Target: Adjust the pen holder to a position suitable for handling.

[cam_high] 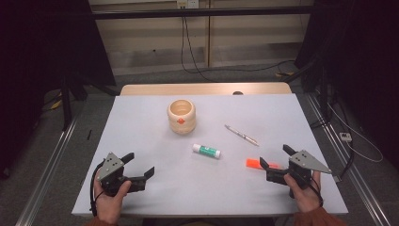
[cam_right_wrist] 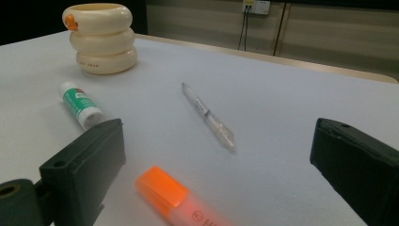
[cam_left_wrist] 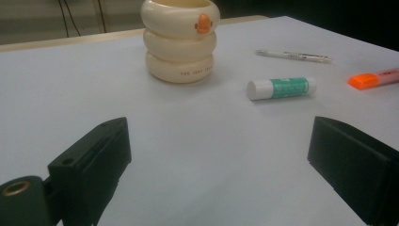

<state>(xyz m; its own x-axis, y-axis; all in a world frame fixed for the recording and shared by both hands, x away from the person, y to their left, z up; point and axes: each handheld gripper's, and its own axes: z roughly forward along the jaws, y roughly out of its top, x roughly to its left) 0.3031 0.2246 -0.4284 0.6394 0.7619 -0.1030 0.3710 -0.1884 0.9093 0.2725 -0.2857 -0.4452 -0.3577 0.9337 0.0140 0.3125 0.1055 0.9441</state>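
A cream ringed cup (cam_high: 181, 116) (cam_left_wrist: 180, 40) (cam_right_wrist: 100, 37) with an orange mark stands upright at the table's middle back. A green-and-white glue stick (cam_high: 206, 151) (cam_left_wrist: 281, 88) (cam_right_wrist: 81, 104) lies in front of it. To the right lie a clear pen (cam_high: 242, 135) (cam_left_wrist: 294, 56) (cam_right_wrist: 208, 116) and an orange highlighter (cam_high: 256, 163) (cam_left_wrist: 375, 78) (cam_right_wrist: 181, 197). My left gripper (cam_high: 139, 165) (cam_left_wrist: 219, 157) rests open near the front left, nothing between its jaws. My right gripper (cam_high: 275, 157) (cam_right_wrist: 219, 162) is open at the front right, with the highlighter's cap just at its jaws, untouched.
The white table top (cam_high: 141, 127) has a wooden strip (cam_high: 204, 88) along its far edge. Metal rails (cam_high: 44, 165) run along both sides on the floor. Cables (cam_high: 197, 56) hang from the back wall.
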